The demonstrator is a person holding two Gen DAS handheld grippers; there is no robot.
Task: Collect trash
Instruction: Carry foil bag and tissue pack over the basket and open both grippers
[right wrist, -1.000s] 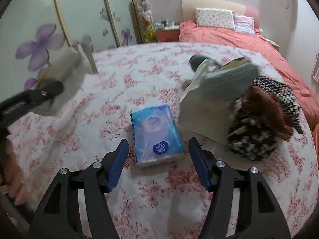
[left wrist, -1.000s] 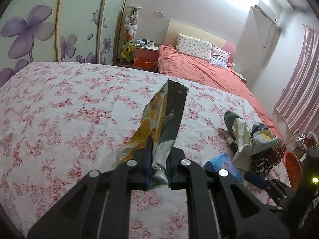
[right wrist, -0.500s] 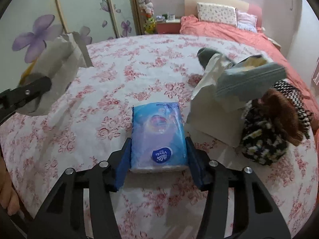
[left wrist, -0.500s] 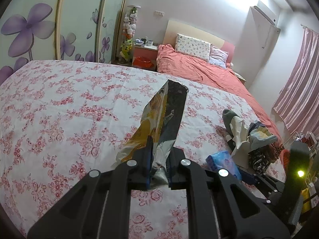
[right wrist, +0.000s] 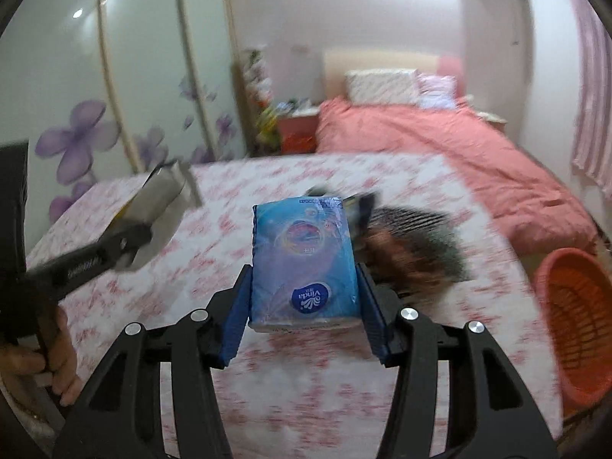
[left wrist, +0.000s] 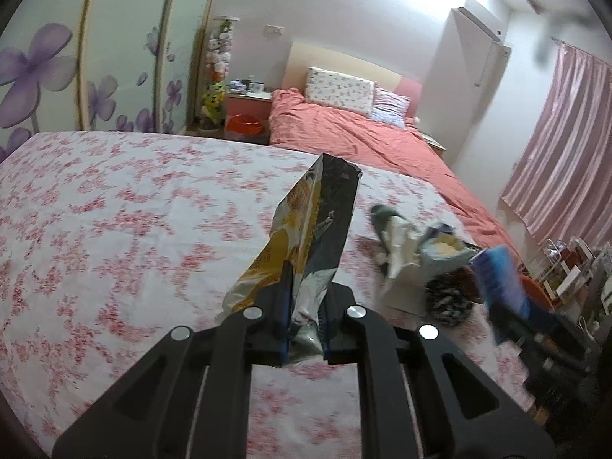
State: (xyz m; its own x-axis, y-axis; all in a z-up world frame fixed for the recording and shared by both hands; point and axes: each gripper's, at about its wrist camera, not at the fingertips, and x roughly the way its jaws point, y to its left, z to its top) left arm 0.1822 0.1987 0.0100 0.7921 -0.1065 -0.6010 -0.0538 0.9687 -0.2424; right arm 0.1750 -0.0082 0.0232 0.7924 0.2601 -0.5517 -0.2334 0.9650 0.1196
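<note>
left gripper [left wrist: 304, 329] pinches the light, crinkly snack bag [left wrist: 310, 237] low; right gripper [right wrist: 304, 321] clamps the soft tissue pack [right wrist: 304, 260] by its sides, likely squashy

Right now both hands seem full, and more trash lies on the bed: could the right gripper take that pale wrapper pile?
Probably not: the right gripper is clamped on the blue tissue pack, leaving no room for the wrapper pile.

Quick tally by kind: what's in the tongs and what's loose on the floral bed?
Snack bags: 2 (snack wrapper, blue-grey bag)
Tissue packs: 1 (blue tissue pack)
Clothing heaps: 1 (dark patterned heap)
Total: 4
</note>
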